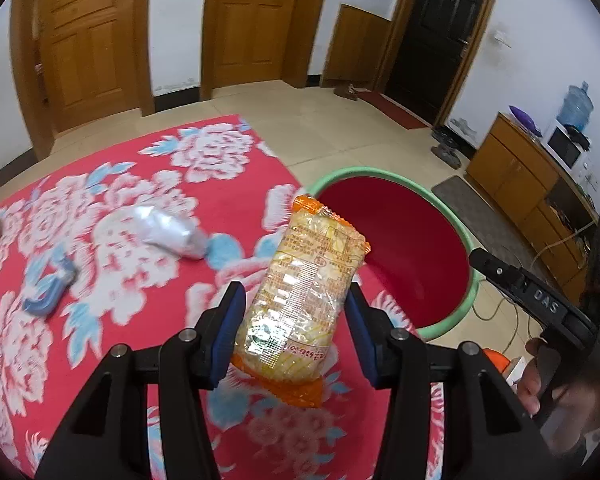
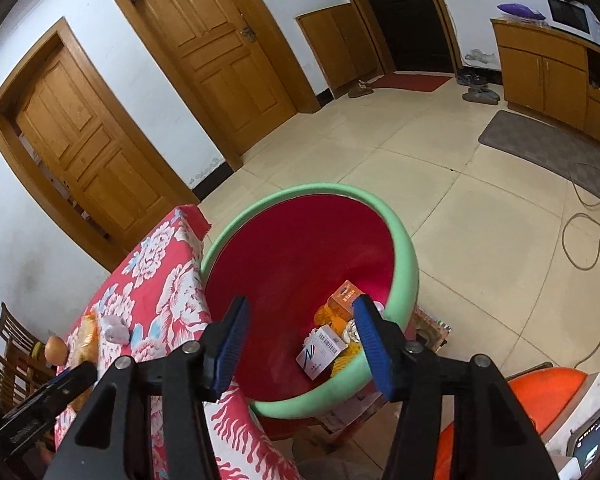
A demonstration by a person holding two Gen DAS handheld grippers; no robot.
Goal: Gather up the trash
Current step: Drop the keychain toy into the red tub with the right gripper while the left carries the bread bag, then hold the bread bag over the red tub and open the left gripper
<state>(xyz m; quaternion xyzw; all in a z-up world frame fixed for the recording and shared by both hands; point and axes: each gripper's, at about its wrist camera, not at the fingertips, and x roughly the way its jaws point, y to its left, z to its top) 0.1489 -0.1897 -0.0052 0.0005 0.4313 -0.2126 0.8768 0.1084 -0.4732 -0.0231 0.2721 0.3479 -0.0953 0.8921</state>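
Left wrist view: the left gripper [image 1: 294, 322] has its blue pads clamped on a noodle packet [image 1: 304, 300], orange-edged and crinkly, held up over the red flowered cloth [image 1: 112, 272] near the table's corner. Just past the packet sits the bin [image 1: 452, 240], green rim and red inside, below the table's edge. On the cloth off to the left lie a crumpled silver wrapper [image 1: 172, 230] and a blue-grey piece [image 1: 48, 288], blurred, well apart from the packet. At the right edge a hand [image 1: 540, 380] grips the other tool's black handle.

Over on the right wrist view, the right gripper [image 2: 300, 344] is poised above the bin [image 2: 404, 256], jaws parted and nothing between them. Down in the bin lie a white box [image 2: 320, 350], an orange box [image 2: 342, 298] and yellow-orange wrappers [image 2: 332, 322]. Left of the bin, on the cloth [image 2: 160, 292], the silver wrapper [image 2: 114, 328] shows small, with an egg-like object [image 2: 55, 349] beyond it.
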